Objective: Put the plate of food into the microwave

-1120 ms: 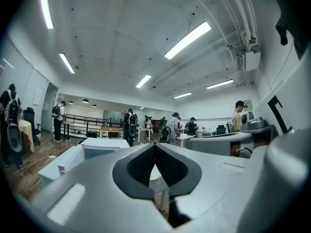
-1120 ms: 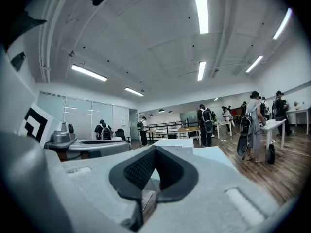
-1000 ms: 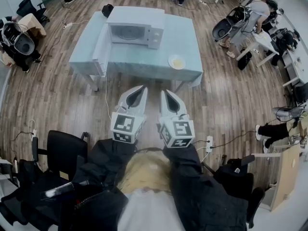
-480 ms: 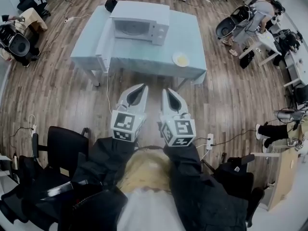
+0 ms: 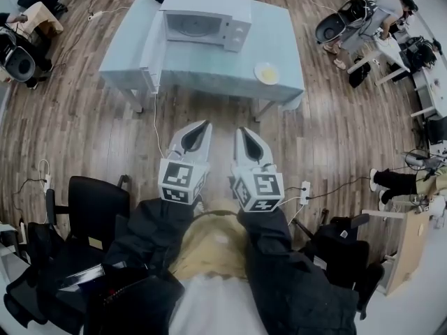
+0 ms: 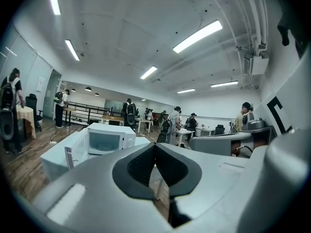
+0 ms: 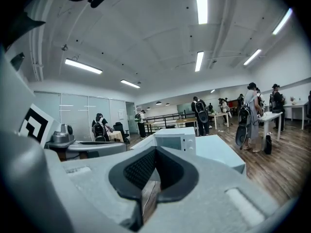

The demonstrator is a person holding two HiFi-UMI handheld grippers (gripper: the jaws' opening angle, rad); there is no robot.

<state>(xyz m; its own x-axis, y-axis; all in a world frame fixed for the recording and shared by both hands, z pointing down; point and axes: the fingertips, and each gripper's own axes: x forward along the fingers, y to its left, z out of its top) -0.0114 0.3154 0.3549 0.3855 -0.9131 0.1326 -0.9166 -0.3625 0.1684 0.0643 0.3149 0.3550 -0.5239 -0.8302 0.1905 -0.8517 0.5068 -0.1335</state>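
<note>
A white microwave [image 5: 206,19] stands at the back of a light-blue table [image 5: 126,47], its door [image 5: 149,79] swung open on the left side. The plate of food [image 5: 267,73], white with yellow food, lies near the table's front right corner. My left gripper [image 5: 203,126] and right gripper [image 5: 241,132] are held side by side over the wood floor, well short of the table. Both are shut with nothing in them. The left gripper view shows the left gripper [image 6: 155,147] pointing at the microwave [image 6: 108,140]. In the right gripper view the right gripper [image 7: 156,152] also faces the microwave [image 7: 175,140]. Neither gripper view shows the plate.
A black chair [image 5: 94,211] stands at my left and another [image 5: 342,243] at my right. A power strip [image 5: 304,190] and cables lie on the floor. A cord [image 5: 155,128] hangs from the table's front. People and a stroller [image 5: 339,26] are at the far right.
The table and microwave have slid slightly up and right in the head view, with the plate shifting right. Both grippers keep their pose and stay shut.
</note>
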